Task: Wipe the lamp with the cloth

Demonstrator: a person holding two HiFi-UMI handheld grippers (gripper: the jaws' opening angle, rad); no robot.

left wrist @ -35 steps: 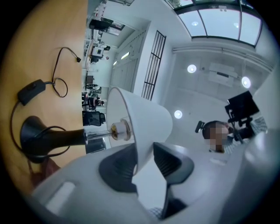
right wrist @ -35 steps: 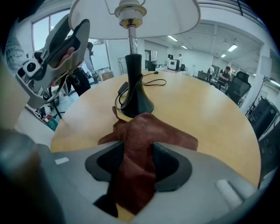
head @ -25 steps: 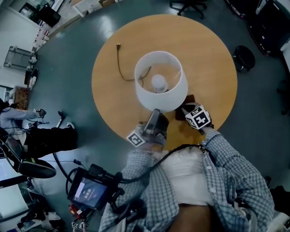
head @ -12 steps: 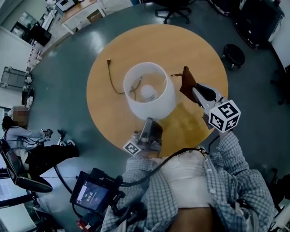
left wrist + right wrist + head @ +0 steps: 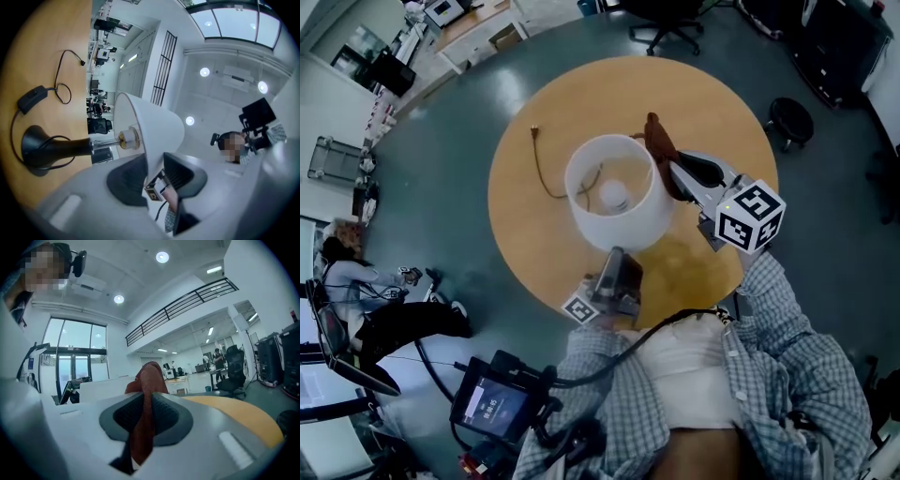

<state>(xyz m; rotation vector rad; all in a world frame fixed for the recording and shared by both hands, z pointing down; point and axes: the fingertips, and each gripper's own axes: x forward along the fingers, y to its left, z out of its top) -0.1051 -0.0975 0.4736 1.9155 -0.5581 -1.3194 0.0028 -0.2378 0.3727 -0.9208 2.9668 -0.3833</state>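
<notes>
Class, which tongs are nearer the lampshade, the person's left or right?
Left: the left tongs pinch the near rim of the lampshade. The right tongs, holding the cloth, are up beside its far-right rim.

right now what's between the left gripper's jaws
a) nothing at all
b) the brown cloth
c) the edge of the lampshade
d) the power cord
c: in the left gripper view the left gripper has the thin white edge of the lampshade pinched between its jaws, while the cloth is clamped in the right gripper.
</notes>
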